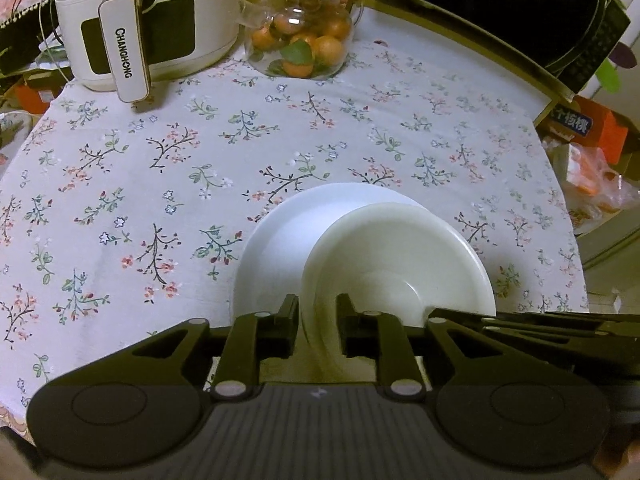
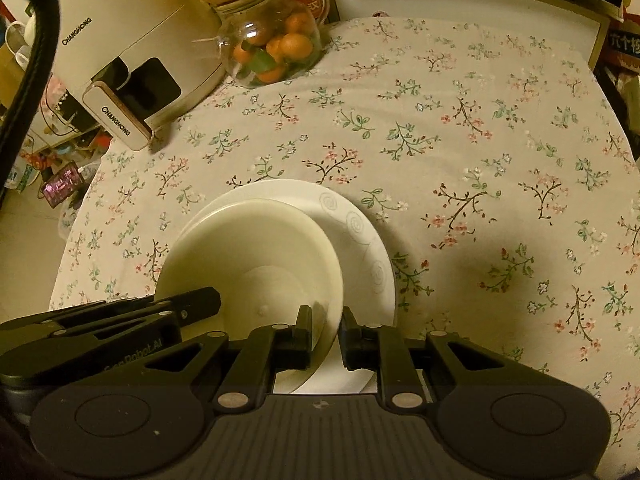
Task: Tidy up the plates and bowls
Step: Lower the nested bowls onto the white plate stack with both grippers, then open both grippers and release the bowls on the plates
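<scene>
Straddling the cream bowl (image 1: 400, 272) from both sides, my tongs have its rim between their fingers: my left gripper (image 1: 318, 328) at the bowl's left edge, my right gripper (image 2: 327, 334) at its right edge. Each pair of jaws is slightly spread around the wall, with gaps showing, not pinching. Bowl sits on the white plate (image 2: 360, 232) on the floral tablecloth (image 1: 160, 160).

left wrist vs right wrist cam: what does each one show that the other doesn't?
Left wrist only: the black microwave at the table's far right.

Right wrist only: grey swirl marks on the plate rim, and floor clutter past the table's left edge.

Both: the cream bowl on the white plate, each gripper straddling its rim, the white Changhong appliance, the jar of oranges, the floral tablecloth.
</scene>
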Action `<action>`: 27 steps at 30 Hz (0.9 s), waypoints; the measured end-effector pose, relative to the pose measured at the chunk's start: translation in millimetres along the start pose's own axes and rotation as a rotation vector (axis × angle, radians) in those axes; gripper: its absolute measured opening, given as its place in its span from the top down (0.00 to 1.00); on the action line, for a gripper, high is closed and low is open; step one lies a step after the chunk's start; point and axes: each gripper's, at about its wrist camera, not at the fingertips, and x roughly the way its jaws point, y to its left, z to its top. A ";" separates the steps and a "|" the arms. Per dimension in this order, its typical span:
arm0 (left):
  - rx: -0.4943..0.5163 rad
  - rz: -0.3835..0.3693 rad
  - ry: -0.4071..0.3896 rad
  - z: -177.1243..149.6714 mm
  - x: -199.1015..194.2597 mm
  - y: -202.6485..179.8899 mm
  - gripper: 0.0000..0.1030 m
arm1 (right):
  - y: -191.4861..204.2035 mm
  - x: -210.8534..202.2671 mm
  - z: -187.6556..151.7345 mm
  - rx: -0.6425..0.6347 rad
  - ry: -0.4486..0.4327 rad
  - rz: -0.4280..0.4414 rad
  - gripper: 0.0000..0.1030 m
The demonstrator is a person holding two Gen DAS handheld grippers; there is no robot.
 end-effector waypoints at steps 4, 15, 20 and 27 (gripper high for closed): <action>0.001 0.003 -0.014 -0.3 -4.6 1.7 0.73 | -1.0 -3.9 -0.6 0.007 -0.014 0.024 0.72; -0.030 -0.014 -0.101 -15.4 -50.5 12.9 0.50 | -4.4 -36.4 -9.8 0.003 -0.137 0.002 0.63; -0.002 0.014 -0.190 -33.4 -88.8 9.4 0.30 | -3.2 -63.5 -35.2 -0.010 -0.217 -0.025 0.58; 0.031 0.073 -0.279 -66.2 -145.2 5.3 0.07 | 17.4 -117.3 -74.3 -0.057 -0.341 -0.056 0.23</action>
